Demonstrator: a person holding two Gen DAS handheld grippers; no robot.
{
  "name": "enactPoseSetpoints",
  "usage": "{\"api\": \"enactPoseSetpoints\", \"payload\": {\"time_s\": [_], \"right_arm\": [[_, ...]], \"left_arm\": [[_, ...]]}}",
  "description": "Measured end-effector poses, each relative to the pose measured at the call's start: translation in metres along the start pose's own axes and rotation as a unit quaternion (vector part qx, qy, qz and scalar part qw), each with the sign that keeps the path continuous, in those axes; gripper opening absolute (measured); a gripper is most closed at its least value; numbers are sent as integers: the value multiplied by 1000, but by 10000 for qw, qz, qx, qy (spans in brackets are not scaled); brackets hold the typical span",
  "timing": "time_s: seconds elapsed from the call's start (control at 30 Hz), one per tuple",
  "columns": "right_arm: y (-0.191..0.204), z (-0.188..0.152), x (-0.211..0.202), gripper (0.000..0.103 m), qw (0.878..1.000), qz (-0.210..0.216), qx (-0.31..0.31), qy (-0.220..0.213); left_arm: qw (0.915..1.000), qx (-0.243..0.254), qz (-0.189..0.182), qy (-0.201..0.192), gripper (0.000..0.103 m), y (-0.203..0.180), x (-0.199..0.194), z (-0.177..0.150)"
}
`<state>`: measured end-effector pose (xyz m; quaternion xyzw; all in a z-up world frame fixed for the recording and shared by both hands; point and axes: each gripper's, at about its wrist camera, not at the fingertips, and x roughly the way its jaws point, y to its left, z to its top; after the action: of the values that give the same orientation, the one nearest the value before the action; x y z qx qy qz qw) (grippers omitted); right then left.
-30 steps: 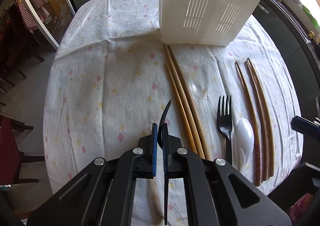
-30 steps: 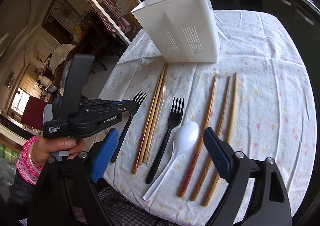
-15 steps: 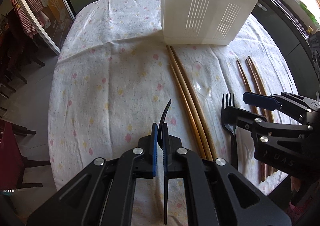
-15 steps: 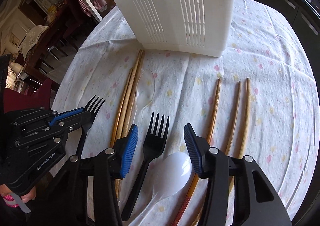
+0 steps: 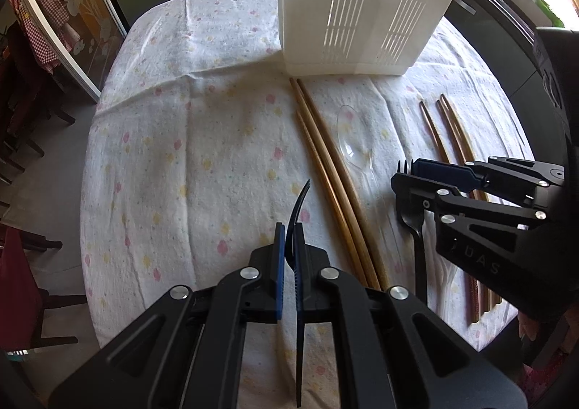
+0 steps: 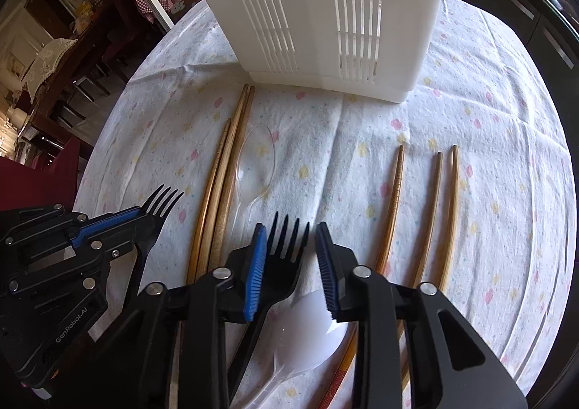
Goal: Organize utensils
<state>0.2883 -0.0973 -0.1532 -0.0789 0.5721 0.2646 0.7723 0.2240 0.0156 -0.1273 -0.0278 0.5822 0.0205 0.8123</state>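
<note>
While the left gripper (image 5: 287, 246) pinches one black fork (image 5: 297, 213), the right gripper (image 6: 289, 257) has just been closing round the second fork (image 6: 286, 246) on the tablecloth (image 6: 470, 119), pads not pressing yet. It could easily snag the white spoon (image 6: 307, 318) underneath too.

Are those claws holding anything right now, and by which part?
Left claw grips a black fork by its neck. Right claw straddles the second fork's head, not yet gripping.

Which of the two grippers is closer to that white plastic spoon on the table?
Right. The right gripper hangs just above the white spoon, beside the lying fork. The left gripper sits off to the side, across the chopsticks.
</note>
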Motion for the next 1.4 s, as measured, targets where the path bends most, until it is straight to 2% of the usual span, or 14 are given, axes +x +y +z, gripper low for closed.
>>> {"api": "enactPoseSetpoints", "payload": {"time_s": [0.03,0.17,0.37,0.53,0.67,0.77,0.83,0.97,1.07,1.17,1.27,1.33,1.4], "right_arm": [[0,-1,-1,13,10000,21,4,-26],[0,-6,-10,4,9999,66,-20,-155],[3,-11,-39,4,9980,200,-58,-598],[3,-18,-81,4,9919,388,-12,-1213],[3,-21,-119,4,9832,325,-15,-1795],[2,-22,-137,4,9794,344,-28,-1990],[3,-22,-143,4,9784,348,-46,-2036],[5,-22,-145,4,9792,399,-80,-1989],[6,-25,-145,4,9801,404,-118,-1937],[8,-25,-142,4,9806,406,-135,-1912],[7,-23,-141,4,9806,425,-123,-1910],[8,-22,-140,4,9808,448,-131,-1896],[10,-22,-139,4,9811,448,-156,-1877]], "left_arm": [[10000,-2,0,-3,4,0,0,0],[10000,24,6,8,4,-2,0,0],[10000,40,-12,-63,5,-2,-6,1],[9995,36,-121,-284,4,-1,-25,4],[9972,59,-237,-708,4,-4,-59,9],[9947,236,-150,-986,2,-10,-82,15],[9958,378,-70,-835,2,-16,-80,15],[9983,449,159,-341,2,-18,-46,11],[9997,219,50,55,2,-7,-20,8],[9996,160,-52,216,4,-1,-8,6],[9991,147,-163,355,10,-1,-4,6],[9989,99,-201,407,26,0,-2,6],[9988,70,-225,428,27,2,-1,6]]}}
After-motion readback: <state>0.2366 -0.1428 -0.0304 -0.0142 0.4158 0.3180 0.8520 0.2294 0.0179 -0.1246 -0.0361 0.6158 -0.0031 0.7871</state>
